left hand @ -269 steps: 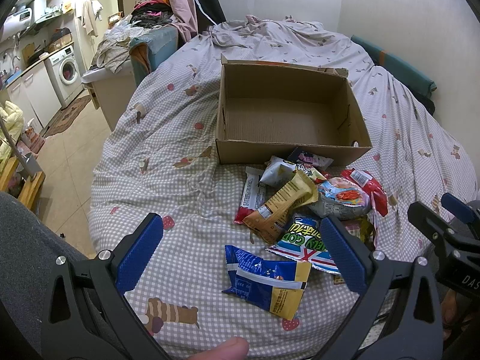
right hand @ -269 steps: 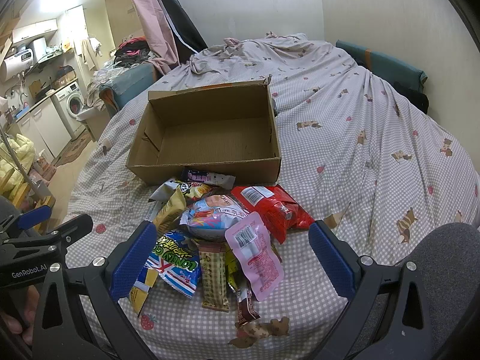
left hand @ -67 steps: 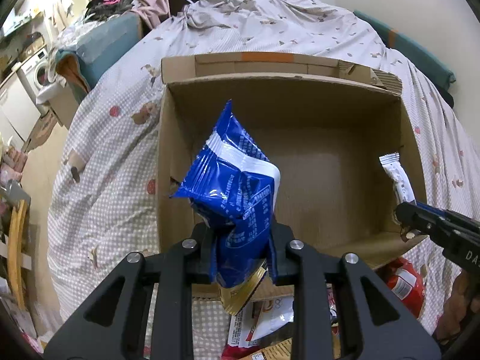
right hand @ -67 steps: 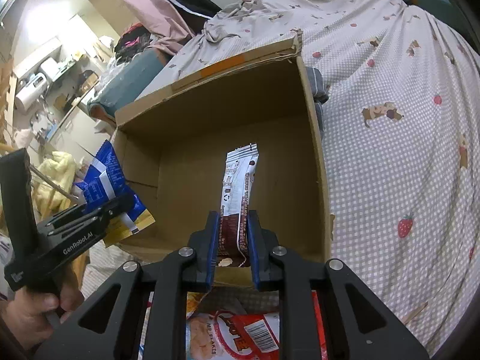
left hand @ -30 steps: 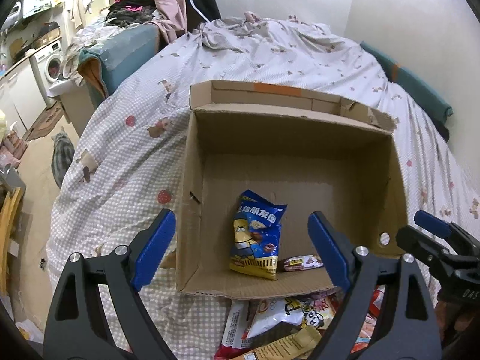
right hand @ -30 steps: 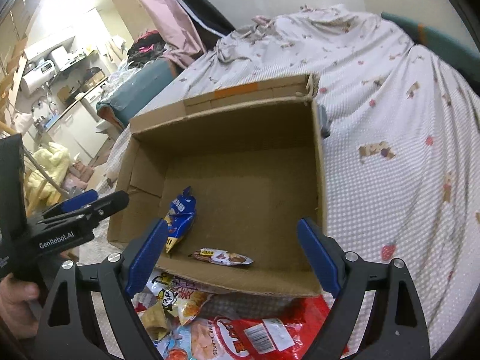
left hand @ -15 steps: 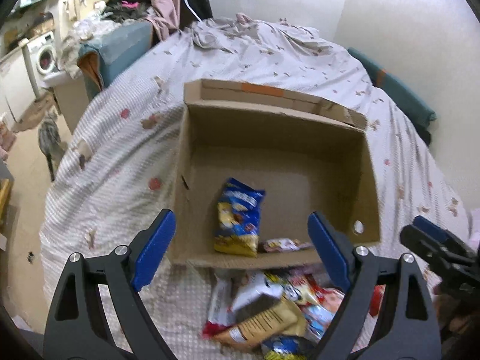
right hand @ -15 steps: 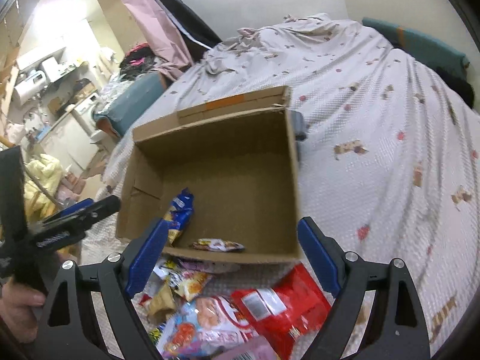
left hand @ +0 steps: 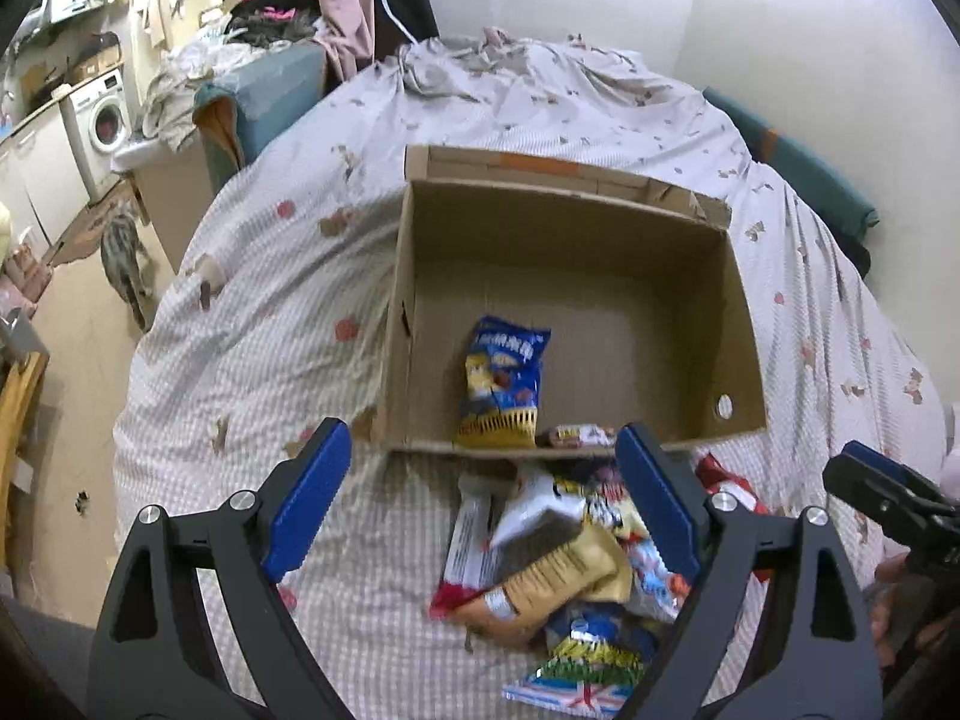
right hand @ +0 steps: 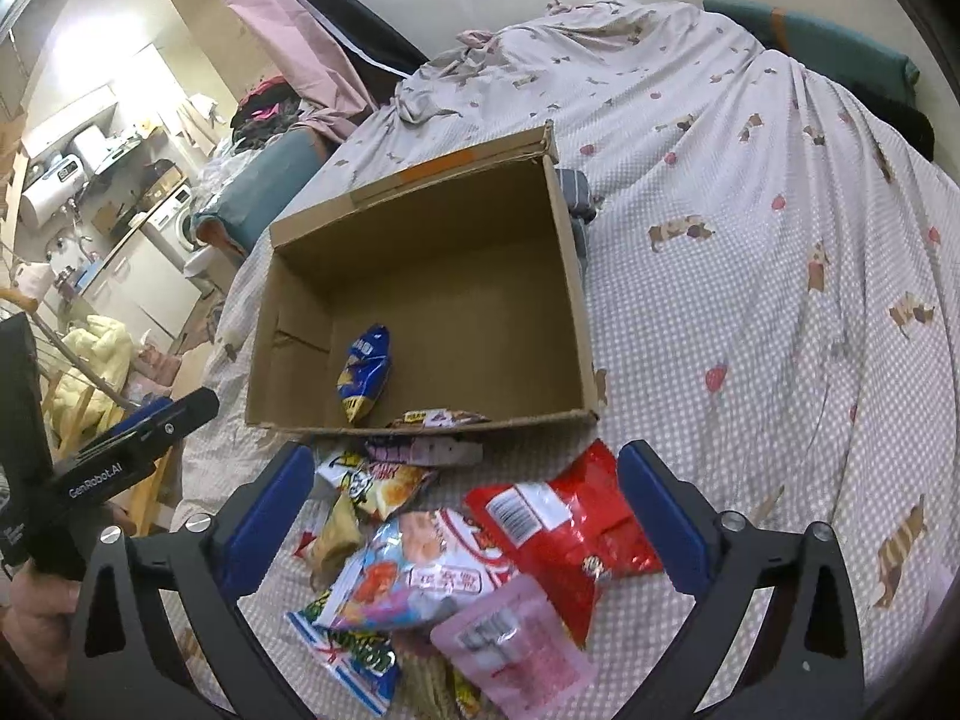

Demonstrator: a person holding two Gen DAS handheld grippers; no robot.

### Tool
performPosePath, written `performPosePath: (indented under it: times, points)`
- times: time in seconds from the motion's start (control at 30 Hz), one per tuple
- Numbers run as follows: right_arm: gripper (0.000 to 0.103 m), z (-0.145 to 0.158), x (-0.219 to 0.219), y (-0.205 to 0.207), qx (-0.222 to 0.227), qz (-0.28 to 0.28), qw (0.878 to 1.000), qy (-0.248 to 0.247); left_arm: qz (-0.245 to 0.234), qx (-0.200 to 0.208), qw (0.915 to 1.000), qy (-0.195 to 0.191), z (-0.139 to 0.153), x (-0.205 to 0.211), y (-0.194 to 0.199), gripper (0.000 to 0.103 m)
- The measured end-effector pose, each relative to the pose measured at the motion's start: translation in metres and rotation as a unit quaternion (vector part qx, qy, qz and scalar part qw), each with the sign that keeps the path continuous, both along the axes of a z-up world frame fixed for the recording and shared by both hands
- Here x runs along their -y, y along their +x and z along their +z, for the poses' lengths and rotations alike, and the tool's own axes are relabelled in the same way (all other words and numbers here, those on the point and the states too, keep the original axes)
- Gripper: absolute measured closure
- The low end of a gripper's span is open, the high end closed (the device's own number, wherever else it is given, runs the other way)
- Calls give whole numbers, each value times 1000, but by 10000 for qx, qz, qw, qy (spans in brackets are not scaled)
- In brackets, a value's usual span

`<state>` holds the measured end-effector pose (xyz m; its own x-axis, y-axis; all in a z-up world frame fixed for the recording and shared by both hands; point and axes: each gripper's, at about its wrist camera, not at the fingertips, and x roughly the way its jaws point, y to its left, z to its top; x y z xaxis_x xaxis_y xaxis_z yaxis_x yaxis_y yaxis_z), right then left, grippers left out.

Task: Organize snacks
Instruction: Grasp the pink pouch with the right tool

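An open cardboard box (left hand: 576, 276) sits on the bed, flaps folded out. Inside, toward 6 o'clock on its floor, a blue snack bag (left hand: 501, 381) with a yellow bottom edge lies flat, and just beside it at 4 o'clock lies a small dark bar wrapper (left hand: 576, 435) against the near wall. Outside, at 6 o'clock from the box, loose snacks are heaped: a red packet (right hand: 564, 528), a pink pouch (right hand: 510, 648), a tan wrapper (left hand: 558, 582), and a pale bag with an orange print (right hand: 420, 576).
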<state>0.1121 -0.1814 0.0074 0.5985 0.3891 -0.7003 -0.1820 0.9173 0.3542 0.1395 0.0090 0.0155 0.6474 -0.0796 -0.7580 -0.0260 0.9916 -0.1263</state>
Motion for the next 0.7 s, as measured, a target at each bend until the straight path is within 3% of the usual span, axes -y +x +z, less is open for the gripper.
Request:
performPosePath:
  times: [0.2, 0.4, 0.6, 0.7]
  points:
    - [0, 0, 0, -14, 4, 27, 10000, -15, -214, 145, 9996, 125, 8, 5, -20, 15]
    - [0, -4, 10, -23, -99, -164, 9998, 94, -9, 41, 9995, 301, 4, -2, -32, 15]
    - [0, -17, 19, -22, -513, -290, 9972, 454, 265, -332, 9989, 195, -10, -17, -35, 15]
    - [0, -34, 24, -18, -1023, -351, 9924, 590, 311, -485, 9983, 102, -15, -20, -35, 15]
